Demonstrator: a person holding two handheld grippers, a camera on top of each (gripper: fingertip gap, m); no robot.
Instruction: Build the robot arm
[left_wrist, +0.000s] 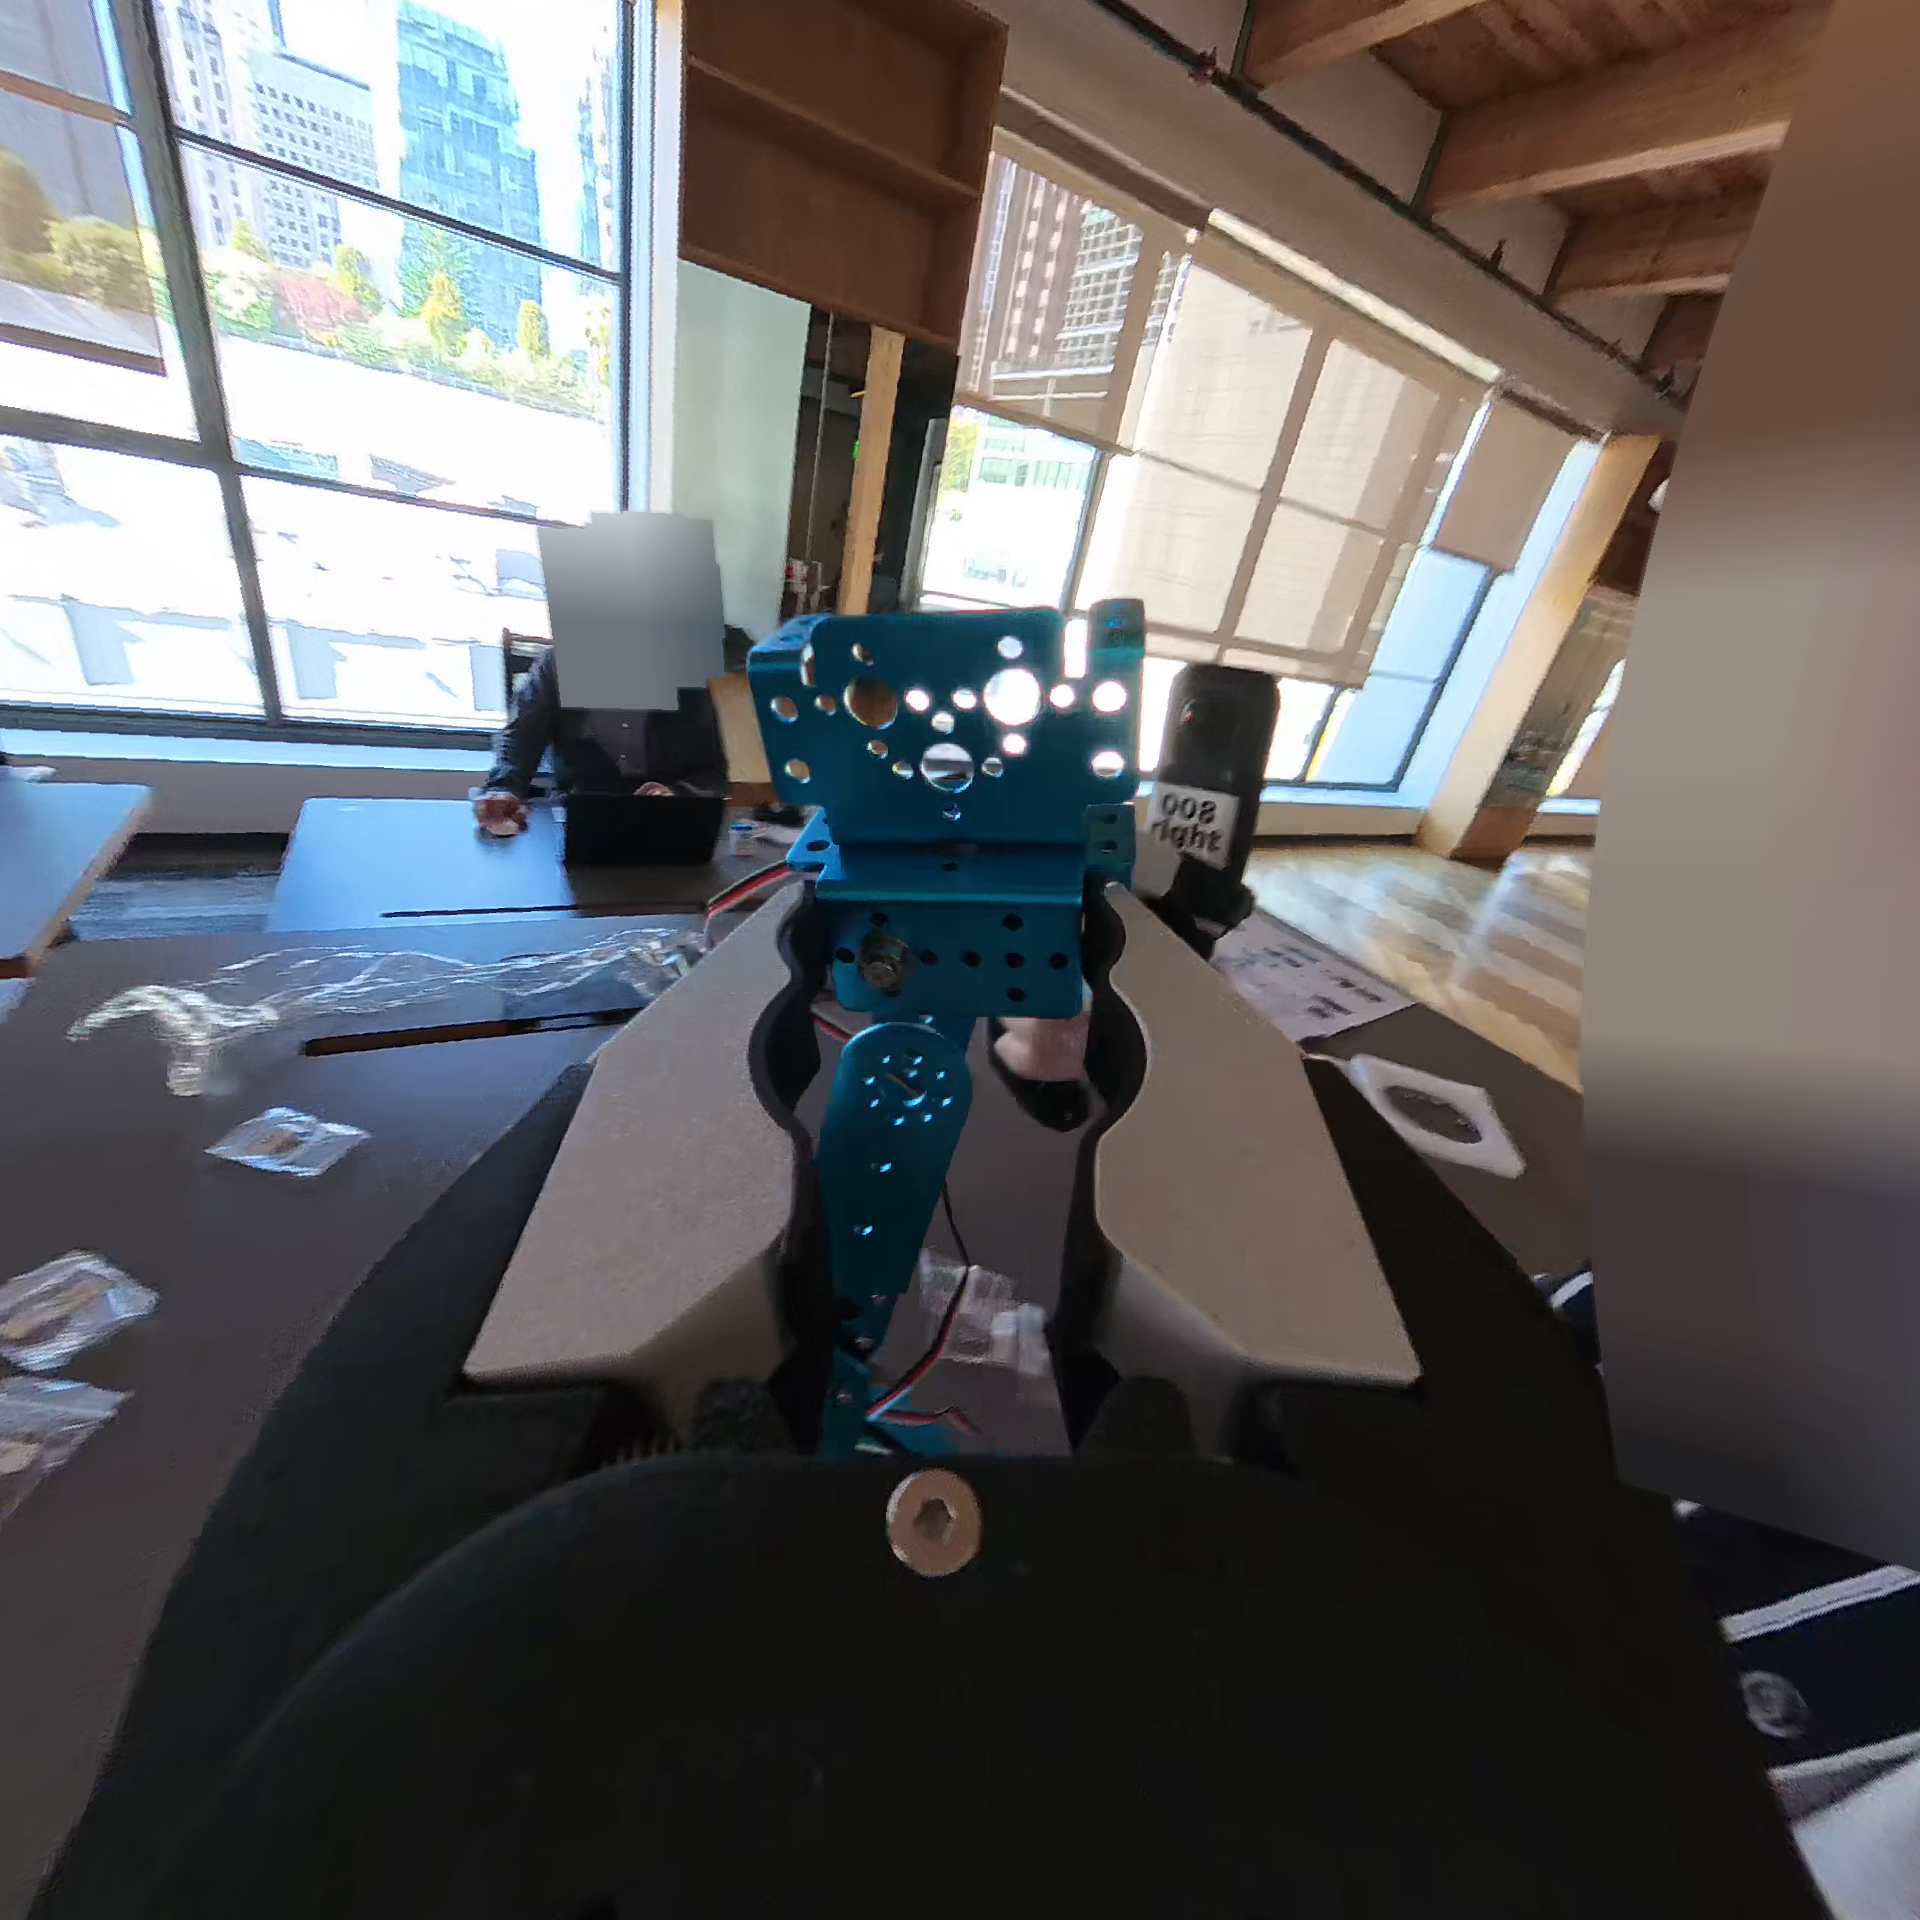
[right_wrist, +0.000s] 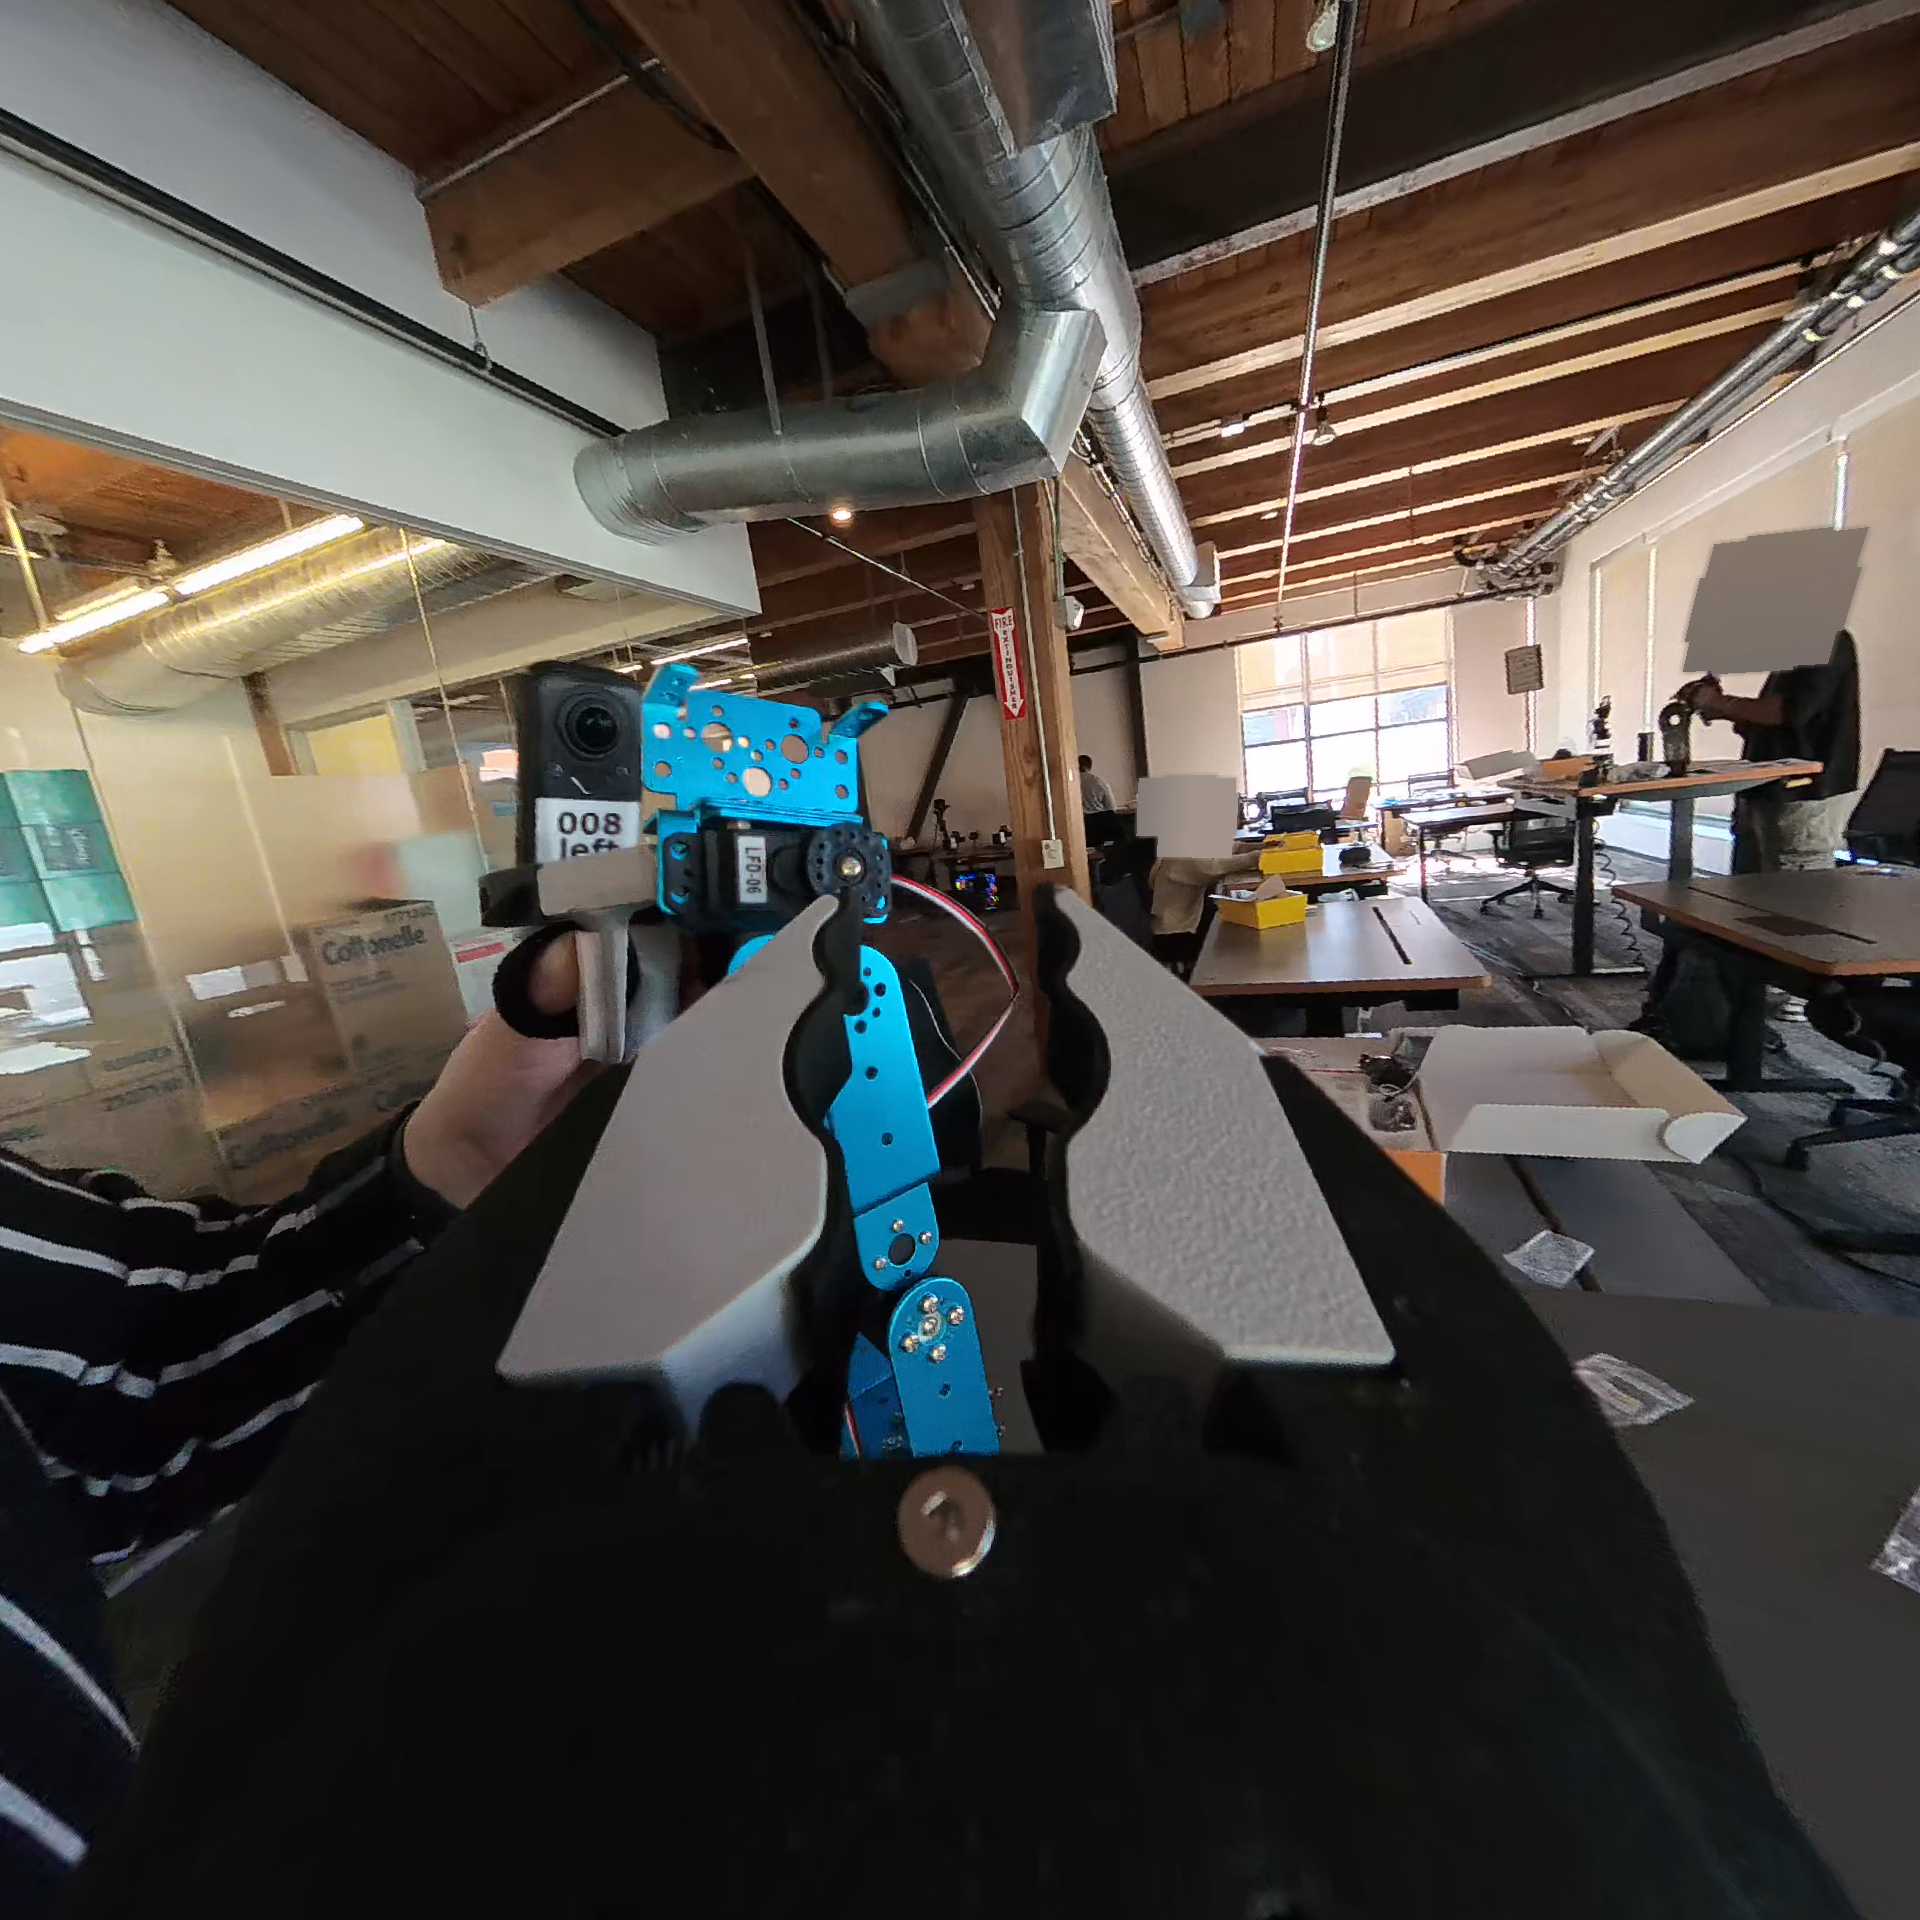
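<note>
A blue perforated metal robot-arm assembly (left_wrist: 935, 727) with a servo and red-white-black wires is held up above a dark table (left_wrist: 416, 1195). My left gripper (left_wrist: 951, 914) is shut on its lower blue bracket, one finger on each side. In the right wrist view the assembly (right_wrist: 758, 758) shows a black servo (right_wrist: 748, 862) and a long blue link (right_wrist: 883, 1091) hanging down. My right gripper (right_wrist: 940, 914) is open. The link runs between its jaws, against the left pad. The left gripper (right_wrist: 597, 883) and the hand holding it (right_wrist: 499, 1091) show beside the assembly. The right gripper's black camera (left_wrist: 1210, 769) shows behind it.
Small plastic parts bags (left_wrist: 286, 1141), clear wrap (left_wrist: 364, 977), papers (left_wrist: 1309, 987) and a white foam piece (left_wrist: 1439, 1112) lie on the table. A person works at a laptop (left_wrist: 644, 826). An open white box (right_wrist: 1558, 1101), desks (right_wrist: 1340, 956), a wooden post (right_wrist: 1029, 727) and a standing person (right_wrist: 1797, 758) lie beyond. Tip to tip, the grippers are about 6 cm apart.
</note>
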